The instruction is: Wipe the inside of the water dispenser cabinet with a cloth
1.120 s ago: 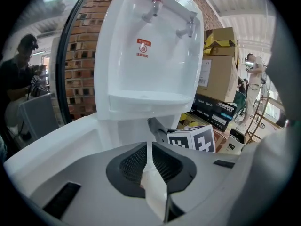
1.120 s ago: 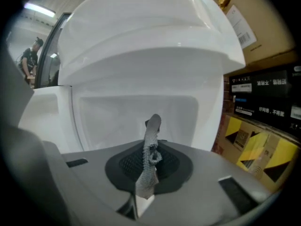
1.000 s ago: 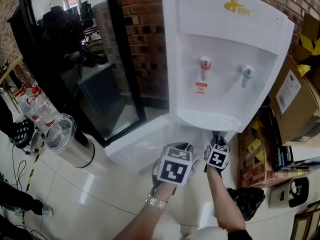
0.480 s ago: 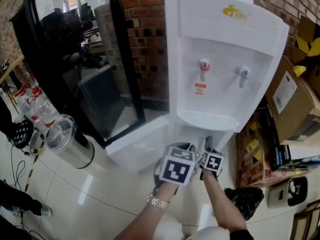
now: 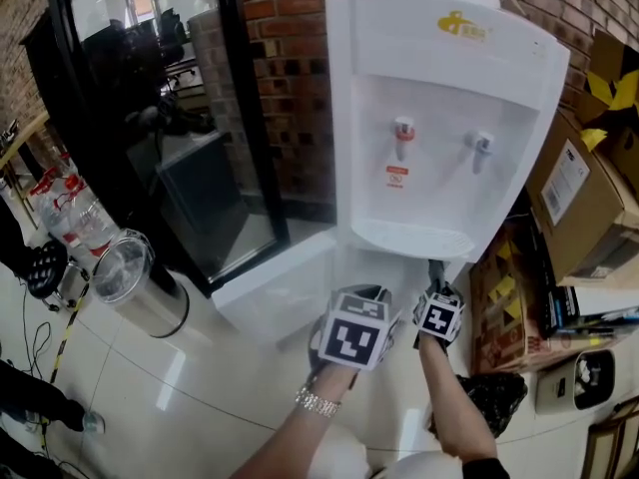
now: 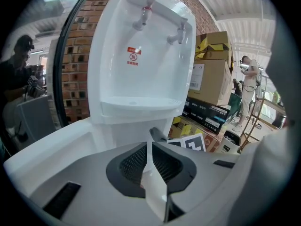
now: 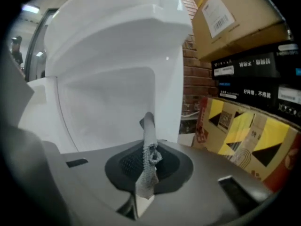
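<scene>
right gripper [image 5: 435,273] pinching grey cloth [image 7: 149,166] just before the water dispenser cabinet [image 7: 108,102] | left gripper [image 6: 149,164] pressed together, seemingly empty, beside it | cabinet door [image 5: 270,287] open leftward

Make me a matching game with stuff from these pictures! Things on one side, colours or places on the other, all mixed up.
Things:
1. cloth
2. cardboard box
3. steel bin
4. cabinet door

Matches:
A. shiny, standing on the floor left of the water dispenser
B. white, swung open
C. grey, pinched in the right gripper
D. brown, right of the dispenser

Pairs: 1-C, 2-D, 3-A, 4-B
</scene>
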A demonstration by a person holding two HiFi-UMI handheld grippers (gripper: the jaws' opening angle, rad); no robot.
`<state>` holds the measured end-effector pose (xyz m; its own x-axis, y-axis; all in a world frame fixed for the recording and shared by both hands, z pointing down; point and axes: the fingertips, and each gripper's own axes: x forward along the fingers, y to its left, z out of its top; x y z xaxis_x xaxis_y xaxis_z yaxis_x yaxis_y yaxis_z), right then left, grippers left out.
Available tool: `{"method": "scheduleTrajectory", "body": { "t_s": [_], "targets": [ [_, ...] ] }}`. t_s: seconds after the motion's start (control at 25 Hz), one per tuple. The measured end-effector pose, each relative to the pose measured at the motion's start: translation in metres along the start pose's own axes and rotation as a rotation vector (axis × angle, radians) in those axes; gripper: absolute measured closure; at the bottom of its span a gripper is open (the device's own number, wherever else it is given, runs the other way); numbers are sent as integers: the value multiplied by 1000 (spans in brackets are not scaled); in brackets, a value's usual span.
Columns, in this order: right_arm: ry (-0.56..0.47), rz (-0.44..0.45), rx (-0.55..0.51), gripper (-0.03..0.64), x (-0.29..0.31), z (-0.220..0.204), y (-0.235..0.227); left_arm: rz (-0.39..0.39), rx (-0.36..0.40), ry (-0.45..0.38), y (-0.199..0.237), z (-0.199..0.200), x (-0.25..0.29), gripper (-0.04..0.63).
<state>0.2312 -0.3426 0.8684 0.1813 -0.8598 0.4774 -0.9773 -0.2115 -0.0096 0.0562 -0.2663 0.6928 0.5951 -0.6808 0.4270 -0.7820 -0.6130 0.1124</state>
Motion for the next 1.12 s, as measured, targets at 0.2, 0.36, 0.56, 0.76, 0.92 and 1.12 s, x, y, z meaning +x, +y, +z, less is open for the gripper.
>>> {"method": "scheduleTrajectory", "body": {
  "t_s": [0.2, 0.36, 0.56, 0.76, 0.92, 1.12],
  "targets": [
    [134, 70, 41, 595, 14, -54, 6, 4, 4, 24, 0, -7, 6, 558],
    [179, 109, 67, 595, 15, -63, 10, 11, 30, 28, -2, -7, 8, 558],
    [93, 198, 92, 595, -6, -9, 31, 22, 34, 30, 1, -7, 5, 558],
    [10, 117, 0, 595, -4, 10, 15, 33, 38, 14, 4, -1, -5, 558],
    [156, 104, 9, 595, 21, -49, 1, 40, 31, 6, 8, 1, -11, 558],
    [287, 144, 30, 595, 23, -95, 5, 39, 25, 5, 10, -1, -11, 558]
  ]
}}
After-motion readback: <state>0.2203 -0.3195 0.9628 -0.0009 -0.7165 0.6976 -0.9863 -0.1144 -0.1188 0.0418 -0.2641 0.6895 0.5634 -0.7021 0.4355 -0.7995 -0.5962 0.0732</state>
